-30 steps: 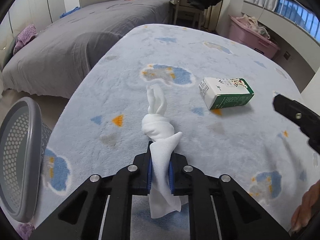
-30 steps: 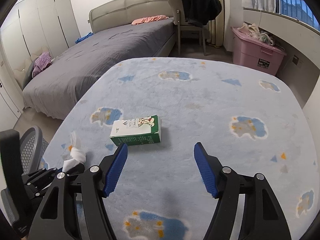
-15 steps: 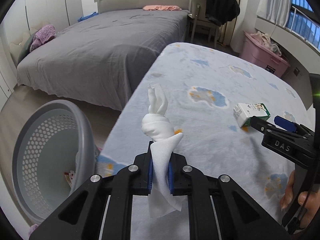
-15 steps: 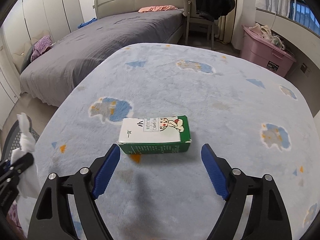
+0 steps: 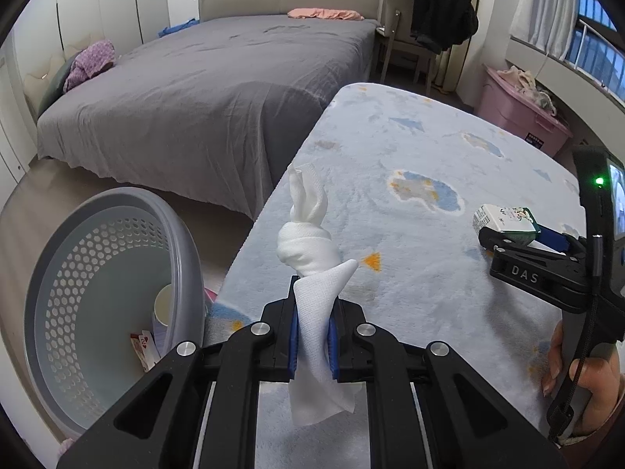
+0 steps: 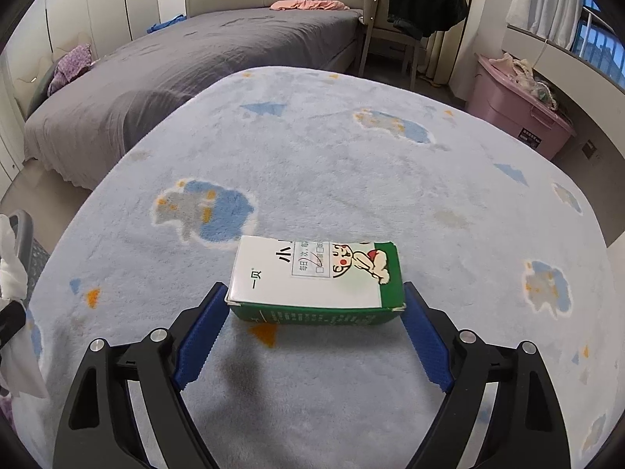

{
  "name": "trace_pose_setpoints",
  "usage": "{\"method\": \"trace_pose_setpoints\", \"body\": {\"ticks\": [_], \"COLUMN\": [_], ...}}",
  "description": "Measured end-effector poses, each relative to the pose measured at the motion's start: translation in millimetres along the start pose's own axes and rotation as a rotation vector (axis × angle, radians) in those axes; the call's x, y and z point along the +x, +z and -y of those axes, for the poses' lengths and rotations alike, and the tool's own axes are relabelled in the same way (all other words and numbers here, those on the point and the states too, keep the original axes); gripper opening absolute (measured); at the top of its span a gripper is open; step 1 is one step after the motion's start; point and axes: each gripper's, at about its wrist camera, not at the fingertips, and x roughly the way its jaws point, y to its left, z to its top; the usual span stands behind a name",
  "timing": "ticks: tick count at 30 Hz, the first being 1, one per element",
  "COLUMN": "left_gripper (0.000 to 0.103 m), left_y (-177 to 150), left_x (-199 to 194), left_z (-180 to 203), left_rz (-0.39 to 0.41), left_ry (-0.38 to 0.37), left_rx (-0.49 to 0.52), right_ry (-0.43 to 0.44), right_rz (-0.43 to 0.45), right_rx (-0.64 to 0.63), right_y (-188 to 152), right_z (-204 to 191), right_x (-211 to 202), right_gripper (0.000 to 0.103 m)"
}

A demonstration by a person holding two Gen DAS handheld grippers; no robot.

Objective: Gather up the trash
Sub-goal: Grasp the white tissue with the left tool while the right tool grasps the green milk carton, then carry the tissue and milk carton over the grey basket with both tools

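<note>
My left gripper (image 5: 312, 336) is shut on a twisted white tissue (image 5: 308, 242) and holds it in the air near the left edge of the rug-covered table (image 5: 410, 273). A grey perforated basket (image 5: 78, 273) stands on the floor to the lower left, with a cup and a small packet inside. My right gripper (image 6: 314, 312) is open, its blue pads on either side of a green and white milk carton (image 6: 312, 277) lying flat on the table. The carton (image 5: 504, 219) and the right gripper also show at the right of the left wrist view.
A grey bed (image 5: 218, 90) stands behind the table. A chair with a black coat (image 5: 433, 15) and a pink storage box (image 5: 519, 113) stand at the back right. The basket's rim (image 6: 23, 226) and the tissue show at the left edge of the right wrist view.
My left gripper has swung left with the tissue, bringing the basket into fuller view. My right gripper has moved forward until its open pads flank the carton.
</note>
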Motion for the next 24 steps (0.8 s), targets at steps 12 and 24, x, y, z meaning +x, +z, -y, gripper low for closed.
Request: {"method": "trace_pose_setpoints", "body": {"ticks": [12,24], "left_gripper": [0.012,0.012], "left_y": [-4.3,-17.7], "left_x": [-5.8,-43.3], "left_z": [-12.9,-76.2], "left_rz": [0.002,0.025], "left_ry": [0.001,0.046], "left_rx": [-0.019,-0.066], "right_ry": [0.047,0.175], "right_rz": [0.040,0.123], "right_rx": [0.038,0.008], "right_y": [-2.8,-36.6], "right_z": [1.4,-71.0], "right_x": [-7.2,-90.0], "right_gripper": [0.083,0.083]}}
